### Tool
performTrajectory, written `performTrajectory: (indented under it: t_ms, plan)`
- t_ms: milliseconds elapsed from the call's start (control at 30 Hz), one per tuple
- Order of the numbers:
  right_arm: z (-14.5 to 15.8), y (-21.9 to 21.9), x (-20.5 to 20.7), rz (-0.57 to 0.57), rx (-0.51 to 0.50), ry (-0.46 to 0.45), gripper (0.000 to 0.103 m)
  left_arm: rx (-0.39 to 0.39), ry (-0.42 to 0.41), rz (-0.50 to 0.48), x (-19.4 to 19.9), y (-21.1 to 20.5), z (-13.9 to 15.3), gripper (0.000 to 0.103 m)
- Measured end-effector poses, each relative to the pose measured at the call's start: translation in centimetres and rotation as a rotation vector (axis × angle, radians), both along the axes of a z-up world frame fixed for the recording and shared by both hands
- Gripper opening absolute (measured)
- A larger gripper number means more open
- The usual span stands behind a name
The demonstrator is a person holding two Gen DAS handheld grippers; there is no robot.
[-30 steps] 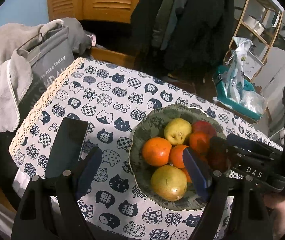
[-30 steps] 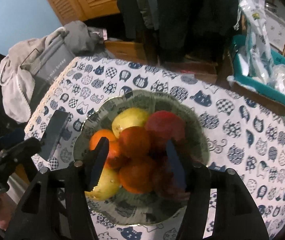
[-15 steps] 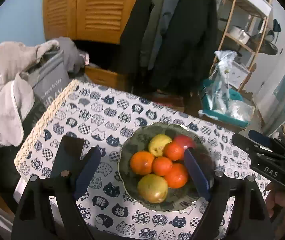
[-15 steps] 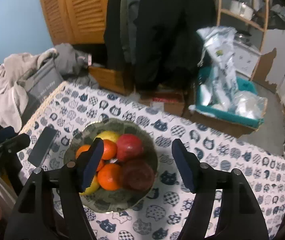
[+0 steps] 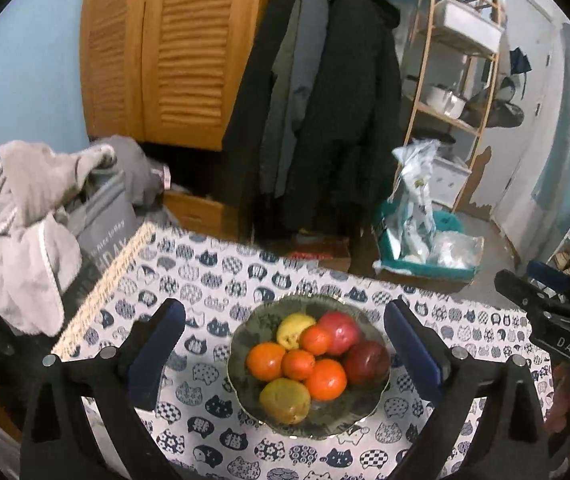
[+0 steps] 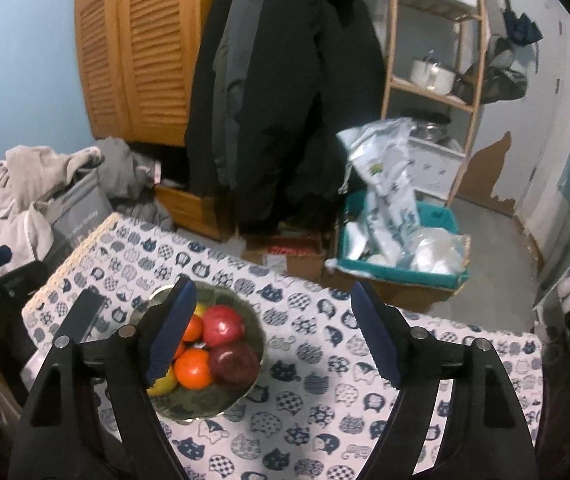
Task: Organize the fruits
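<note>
Fruit is lying in a round green bowl point(image 5: 367, 408) with a wavy rim, which is sitting on a cotton tablecloth point(image 5: 221, 280) printed with cat heads. In the bowl are four smooth oranges point(image 5: 325, 380), two yellowish pears point(image 5: 285, 400), a bright red apple point(image 5: 339, 332) and a dark red apple point(image 5: 367, 362), all touching each other.

The left tongs point(image 5: 285, 354) are hanging above the bowl with their blue pads spread wide on both sides of it; the jaws have just been opening, and they are gripping nothing. The right tongs point(image 6: 273, 334) are also standing apart and empty after opening; the bowl is lying under their left pad, which is hiding part of the fruit.

Beyond the tongs, a teal basket point(image 6: 439, 214) on the floor is holding plastic bags. The left view is showing every fruit and the other tongs at its right edge; the right view is showing more of the bare cloth to the right of the bowl.
</note>
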State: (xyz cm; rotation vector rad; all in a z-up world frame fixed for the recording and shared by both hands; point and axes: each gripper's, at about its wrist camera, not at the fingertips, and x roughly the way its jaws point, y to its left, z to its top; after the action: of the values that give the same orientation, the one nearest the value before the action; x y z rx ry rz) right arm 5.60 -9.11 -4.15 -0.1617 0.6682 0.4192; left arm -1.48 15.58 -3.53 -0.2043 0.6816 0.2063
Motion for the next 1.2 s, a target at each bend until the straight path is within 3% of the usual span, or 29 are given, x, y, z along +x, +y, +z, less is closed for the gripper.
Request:
performTrajectory:
  t_ms: [233, 433, 800, 1200]
  plan:
    - [1.6, -2.3, -1.7, -0.036, 0.016, -0.053, 0.079, 0.031, -0.084, -0.032, -1.1, -1.8, 3.0, 0.102]
    - [2.5, -3.6, -2.7, -0.061, 0.023, -0.103, 0.080, 0.103, -0.159, -0.043, -1.9, -3.2, 4.5, 0.102]
    - [3.5, -4.8, -3.5, -0.088, 0.041, -0.154, 0.080, 0.114, -0.156, -0.066, -1.9, -4.2, 4.5, 0.102]
    - [3.2, -4.7, -3.2, -0.086, 0.035, -0.147, 0.080, 0.107, -0.155, -0.054, -1.9, -4.4, 4.7, 0.102]
